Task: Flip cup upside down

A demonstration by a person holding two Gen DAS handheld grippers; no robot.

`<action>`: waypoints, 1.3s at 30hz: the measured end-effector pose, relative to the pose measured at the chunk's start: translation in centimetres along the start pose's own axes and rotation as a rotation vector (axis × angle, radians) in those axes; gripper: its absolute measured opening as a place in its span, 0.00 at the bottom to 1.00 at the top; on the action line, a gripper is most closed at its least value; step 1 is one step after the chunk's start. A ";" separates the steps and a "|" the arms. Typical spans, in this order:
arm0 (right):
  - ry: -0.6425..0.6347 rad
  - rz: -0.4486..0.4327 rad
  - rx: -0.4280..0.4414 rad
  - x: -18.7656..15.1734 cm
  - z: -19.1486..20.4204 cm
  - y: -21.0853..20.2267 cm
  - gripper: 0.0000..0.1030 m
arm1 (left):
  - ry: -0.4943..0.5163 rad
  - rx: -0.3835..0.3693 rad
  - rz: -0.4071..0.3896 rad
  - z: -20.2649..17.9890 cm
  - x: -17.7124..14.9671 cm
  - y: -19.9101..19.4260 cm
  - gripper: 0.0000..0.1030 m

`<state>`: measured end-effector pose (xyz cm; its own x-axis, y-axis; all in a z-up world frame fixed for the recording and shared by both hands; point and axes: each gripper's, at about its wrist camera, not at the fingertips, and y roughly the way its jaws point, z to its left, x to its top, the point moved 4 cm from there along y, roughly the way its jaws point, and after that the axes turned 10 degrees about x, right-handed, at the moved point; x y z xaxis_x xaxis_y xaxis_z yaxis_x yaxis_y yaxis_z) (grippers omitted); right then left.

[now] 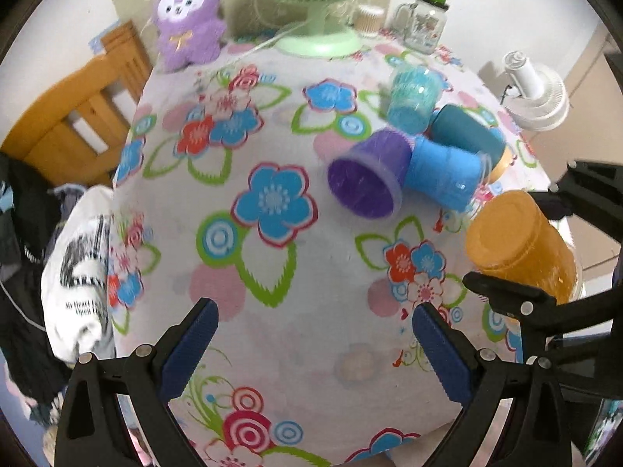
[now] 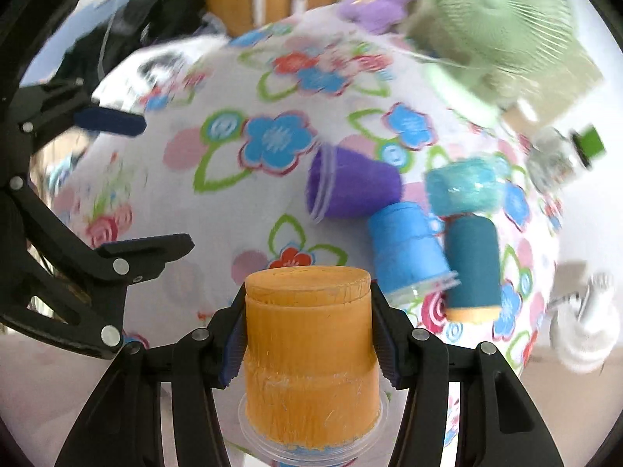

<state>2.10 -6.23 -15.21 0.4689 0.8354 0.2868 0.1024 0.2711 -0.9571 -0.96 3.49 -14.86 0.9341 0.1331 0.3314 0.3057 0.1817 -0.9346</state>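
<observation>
My right gripper is shut on an orange cup, held above the table's near edge with its closed base pointing away from the camera and its clear rim toward me. The same cup shows at the right of the left wrist view, between the right gripper's black fingers. My left gripper is open and empty over the flowered tablecloth. A purple cup, a blue cup, a teal cup and a light-blue cup lie or stand in a cluster further back.
A green fan, a purple plush toy, a glass jar with a green lid and a small white fan stand along the table's far and right edges. A wooden chair and a white bag are at the left.
</observation>
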 end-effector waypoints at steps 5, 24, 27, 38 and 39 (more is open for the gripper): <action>0.106 -0.071 -0.060 -0.9 -0.6 -2.4 0.57 | 0.098 -0.028 -0.077 -0.7 1.4 -2.3 0.98; 0.401 -0.451 -0.123 -3.1 -3.7 -10.1 0.57 | 0.104 -0.067 -0.207 -3.2 3.1 -7.8 0.98; 0.397 -0.515 -0.116 -3.0 -3.9 -10.4 0.57 | 0.075 -0.049 -0.218 -3.2 3.1 -7.7 0.98; 0.403 -0.650 -0.060 -4.1 -4.9 -5.7 0.57 | 0.010 -0.001 -0.228 -3.1 2.2 -3.6 0.98; 0.409 -0.657 -0.058 -4.2 -5.0 -5.1 0.57 | 0.009 0.003 -0.225 -3.1 2.0 -3.2 0.98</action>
<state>3.97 -13.55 -11.76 0.5813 0.2661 0.7689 0.5117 0.6153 -0.5997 0.51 0.11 -11.60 0.8439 0.0803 0.5305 0.5062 0.2085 -0.8368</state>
